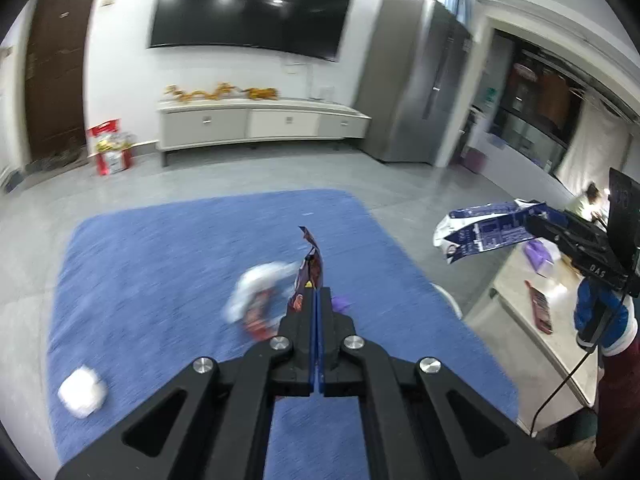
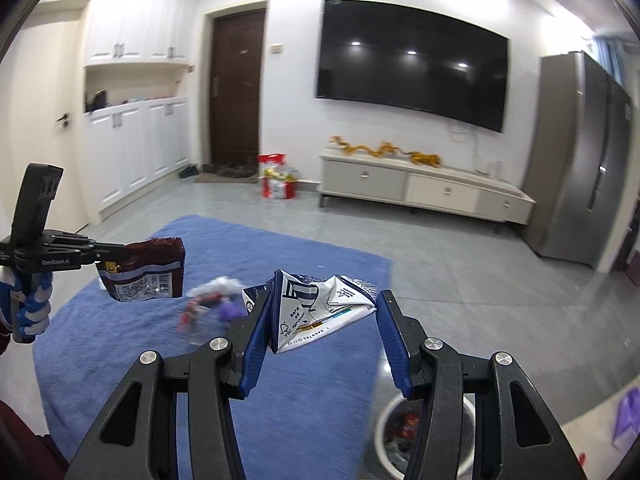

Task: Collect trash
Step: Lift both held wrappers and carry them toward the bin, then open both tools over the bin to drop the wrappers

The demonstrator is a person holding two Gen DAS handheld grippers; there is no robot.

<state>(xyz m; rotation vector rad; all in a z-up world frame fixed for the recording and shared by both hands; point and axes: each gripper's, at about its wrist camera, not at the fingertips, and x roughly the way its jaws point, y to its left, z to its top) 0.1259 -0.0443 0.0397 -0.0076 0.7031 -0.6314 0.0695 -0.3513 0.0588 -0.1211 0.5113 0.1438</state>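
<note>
Pinching wrapper (image 1: 307, 276) between shut jaws

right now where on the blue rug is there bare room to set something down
The blue rug is bare along its far edge toward the white TV cabinet. Its middle is crowded with blurred loose wrappers; a crumpled white paper ball sits at one near corner.

Left gripper (image 1: 317, 294): jaws pressed together, pinching a dark red snack wrapper (image 1: 308, 276) that stands up beyond the tips. Blue rug (image 1: 160, 248): below and beyond the jaws. On it, a blurred white-and-red litter heap (image 1: 258, 300) just left of the tips and a crumpled white wad (image 1: 83, 390) far left. Right gripper (image 1: 536, 226), far right: holding a crushed blue-and-white carton (image 1: 480, 230).
</note>
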